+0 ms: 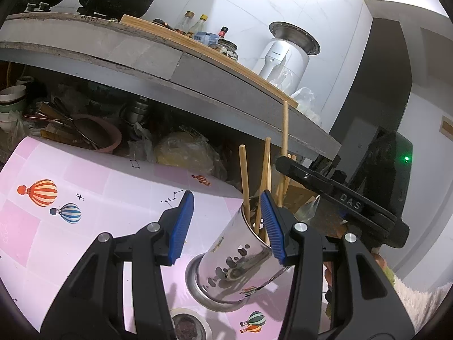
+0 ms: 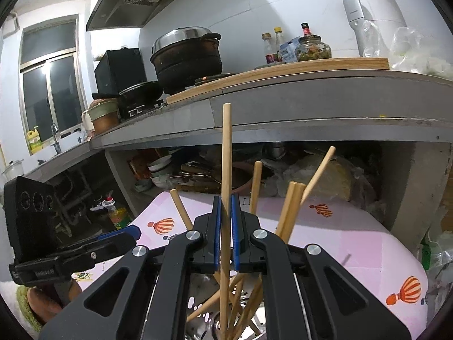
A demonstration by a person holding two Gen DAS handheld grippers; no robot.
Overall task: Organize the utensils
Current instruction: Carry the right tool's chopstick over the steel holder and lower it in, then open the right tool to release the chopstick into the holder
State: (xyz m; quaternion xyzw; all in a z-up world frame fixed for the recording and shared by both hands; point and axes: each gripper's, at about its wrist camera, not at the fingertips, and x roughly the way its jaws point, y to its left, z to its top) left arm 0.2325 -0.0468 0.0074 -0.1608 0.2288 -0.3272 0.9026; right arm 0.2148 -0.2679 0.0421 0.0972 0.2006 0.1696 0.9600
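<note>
A perforated steel utensil holder (image 1: 235, 257) stands on the pink balloon-print table cover (image 1: 85, 226) with several wooden chopsticks (image 1: 245, 181) in it. My left gripper (image 1: 226, 195) is open. Its right pad (image 1: 271, 226) is at the holder's rim, and its left pad (image 1: 181, 226) is clear of the holder. My right gripper (image 2: 226, 198) is shut on one long chopstick (image 2: 226, 155). That chopstick is held upright, with its lower end down inside the holder (image 2: 198, 306) among the other chopsticks (image 2: 291, 206). The right gripper (image 1: 286, 163) also shows beside the holder in the left wrist view.
A grey counter slab (image 2: 311, 107) overhangs the table's far side, carrying a black pot (image 2: 187, 53), bottles and a white appliance (image 2: 373, 11). Bowls and a pink basin (image 1: 99, 136) crowd the space beneath it. A tape roll (image 1: 188, 323) lies near the holder's base.
</note>
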